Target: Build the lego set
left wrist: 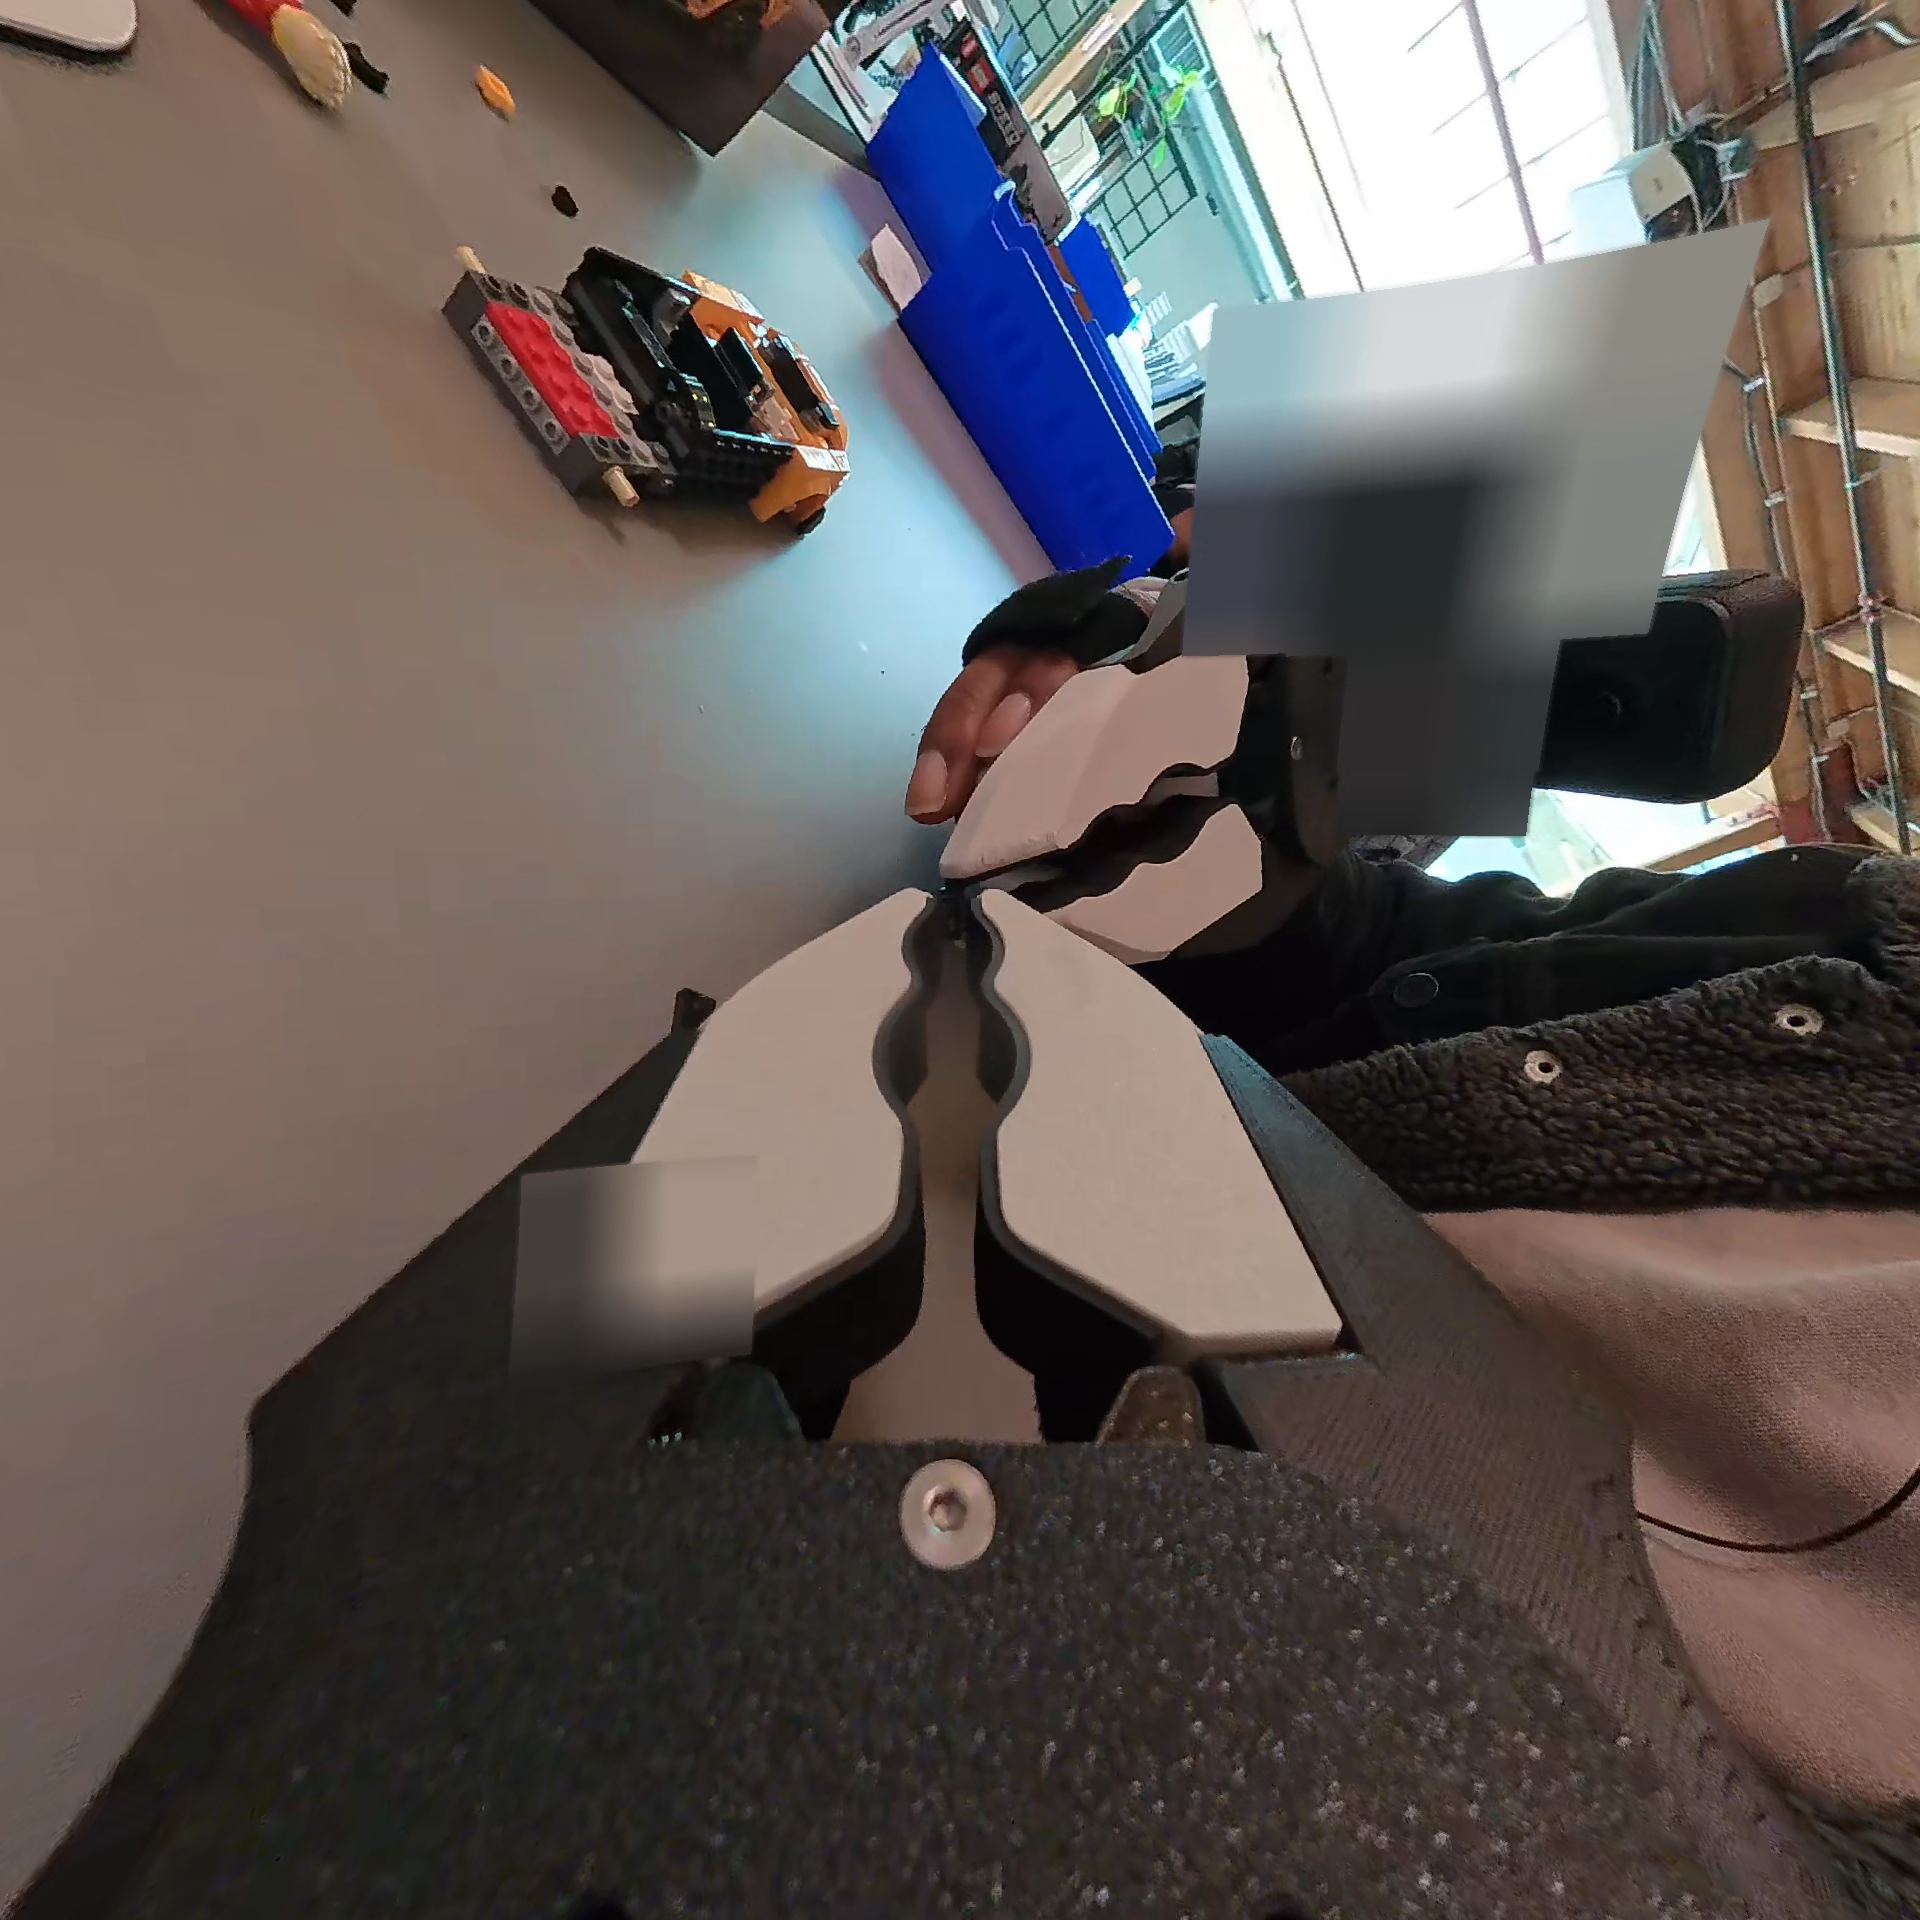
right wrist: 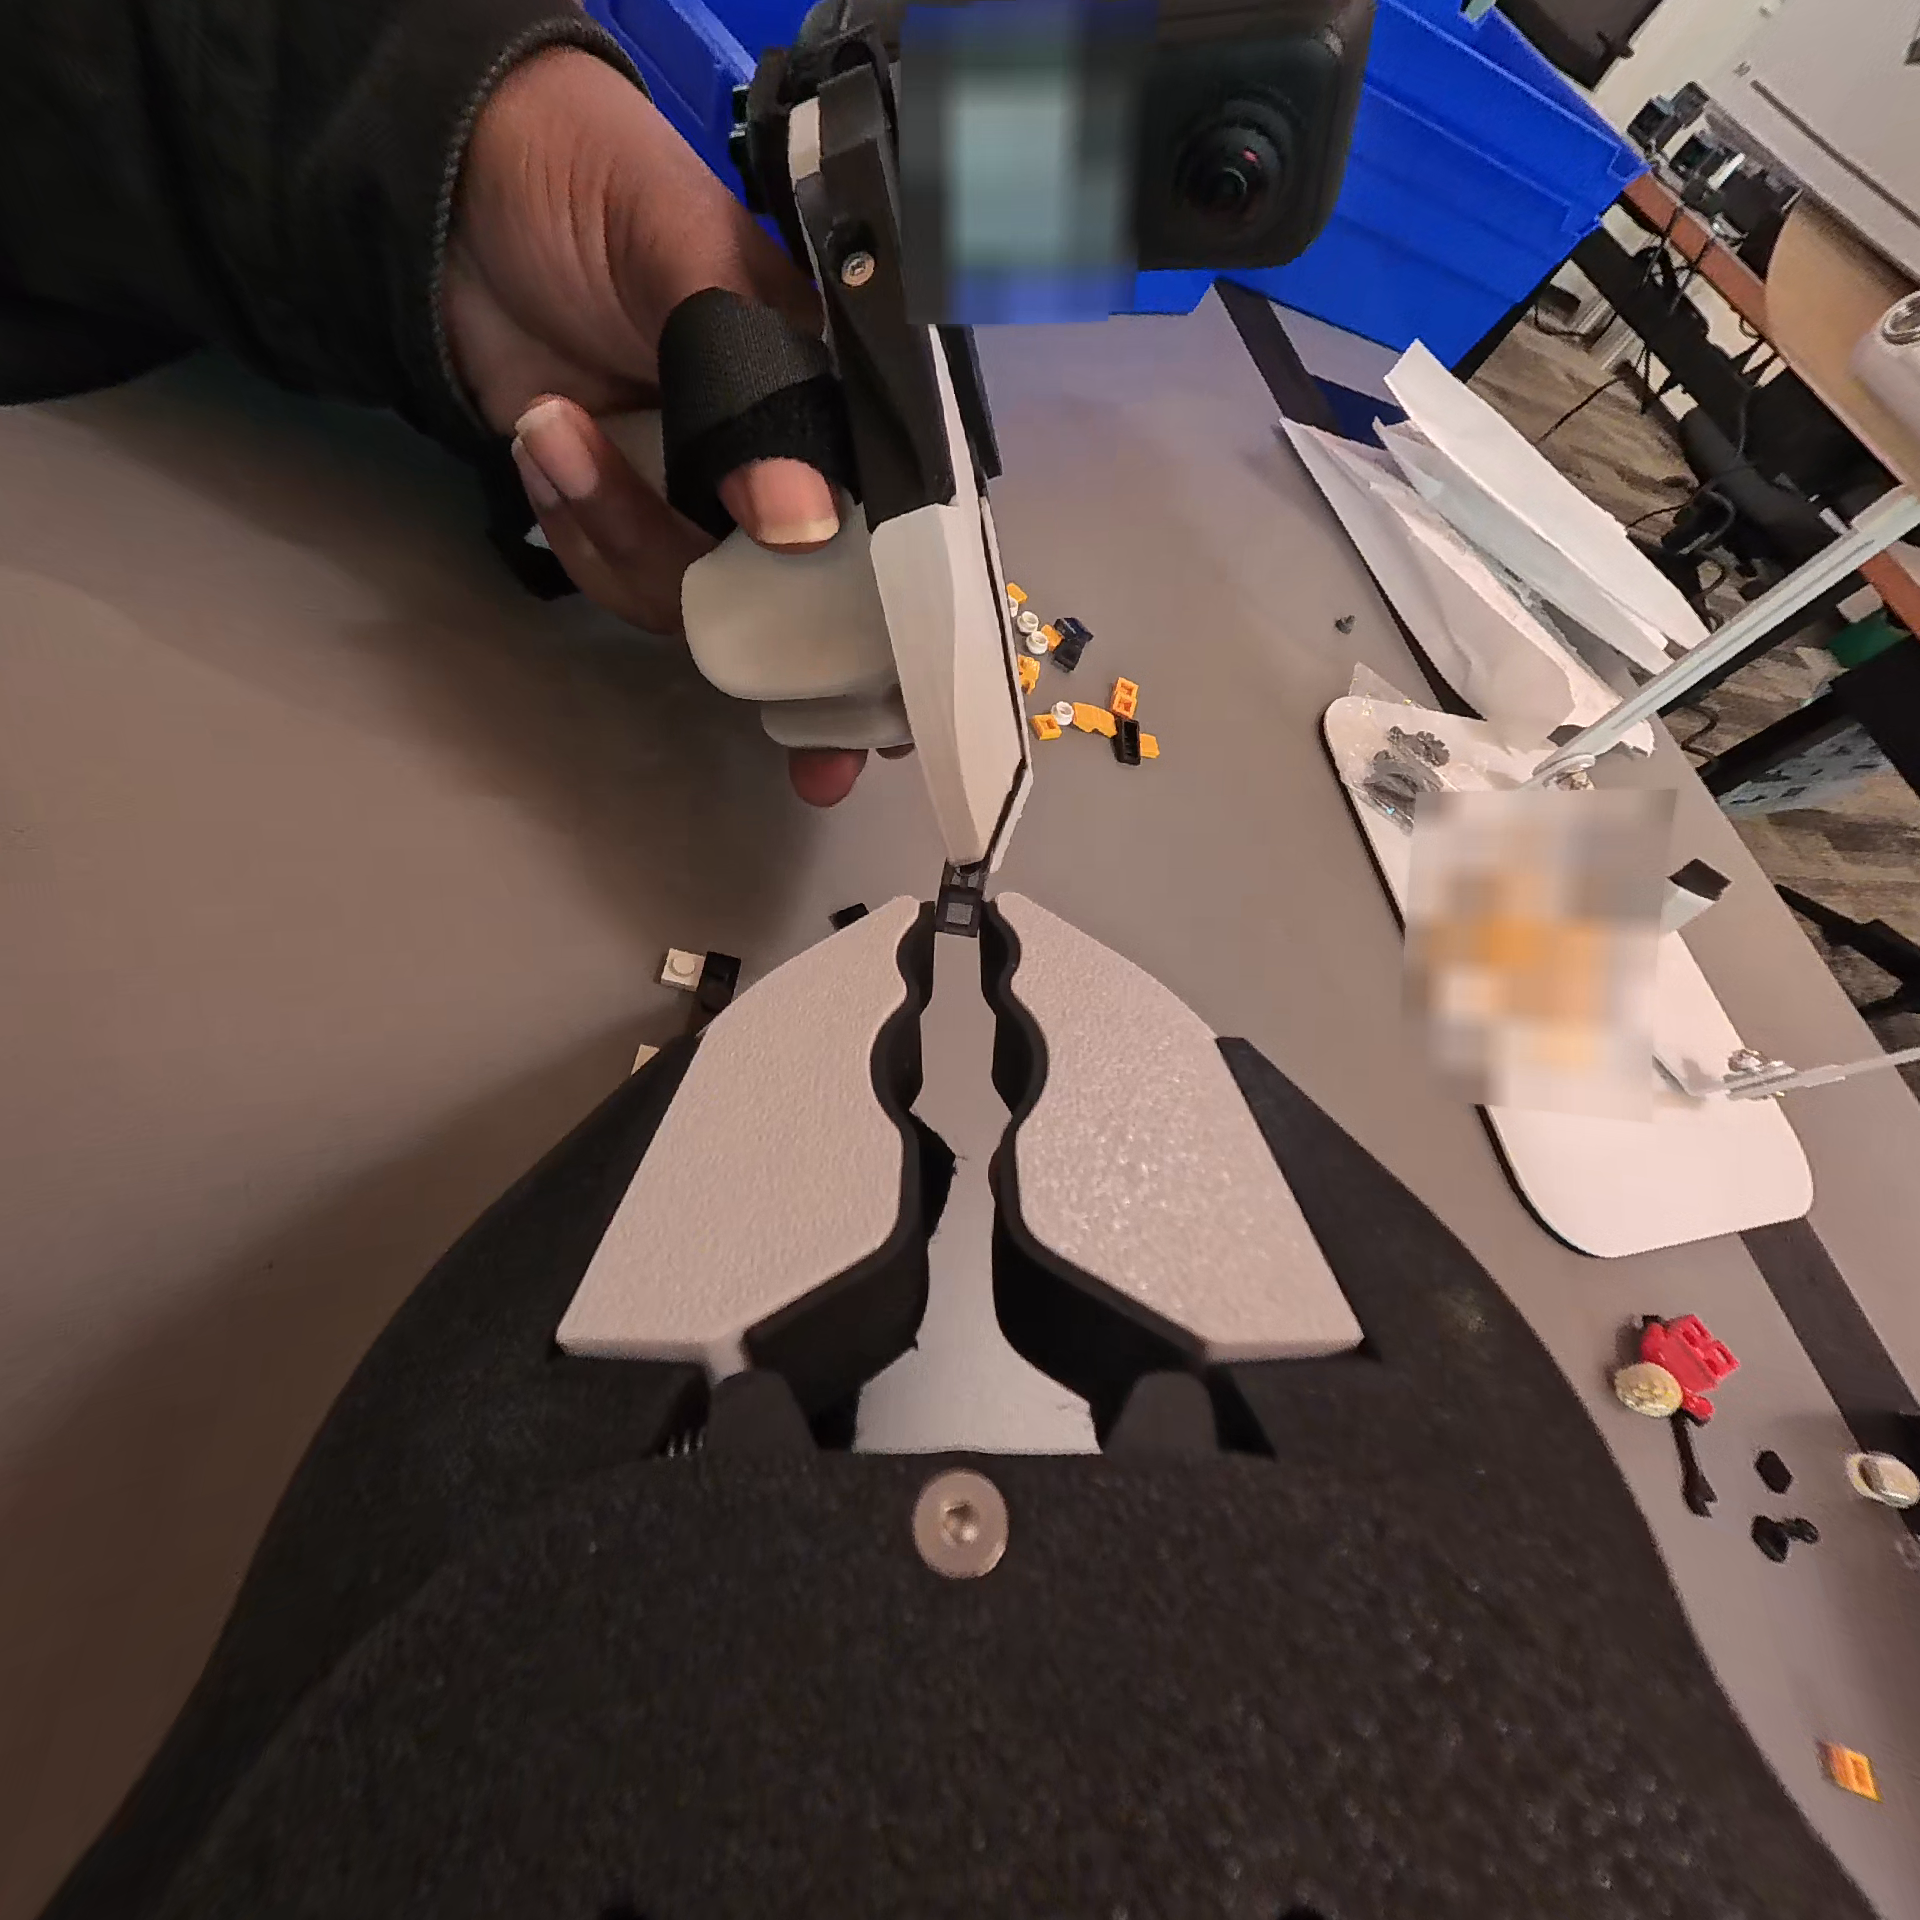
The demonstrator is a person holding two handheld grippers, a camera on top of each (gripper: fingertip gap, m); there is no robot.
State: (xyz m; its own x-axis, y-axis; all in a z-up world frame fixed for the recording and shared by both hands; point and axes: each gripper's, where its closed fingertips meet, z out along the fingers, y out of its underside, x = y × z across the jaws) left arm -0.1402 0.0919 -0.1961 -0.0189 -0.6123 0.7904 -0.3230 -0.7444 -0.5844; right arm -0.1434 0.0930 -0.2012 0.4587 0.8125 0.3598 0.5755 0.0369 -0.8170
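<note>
The two grippers meet tip to tip above the tabletop (right wrist: 312, 831), a small brick (right wrist: 957, 914) between them. Loose bricks (right wrist: 1091, 717) lie behind the left gripper (right wrist: 982, 852). A board (right wrist: 1662, 1195) lies to the right, bins (right wrist: 1455, 187) at the far edge. The model (left wrist: 665, 384) stands well apart.

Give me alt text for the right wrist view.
The right gripper pinches a small black lego piece at its fingertips, meeting the tips of the left gripper held in a hand above a grey table scattered with loose bricks.
</note>
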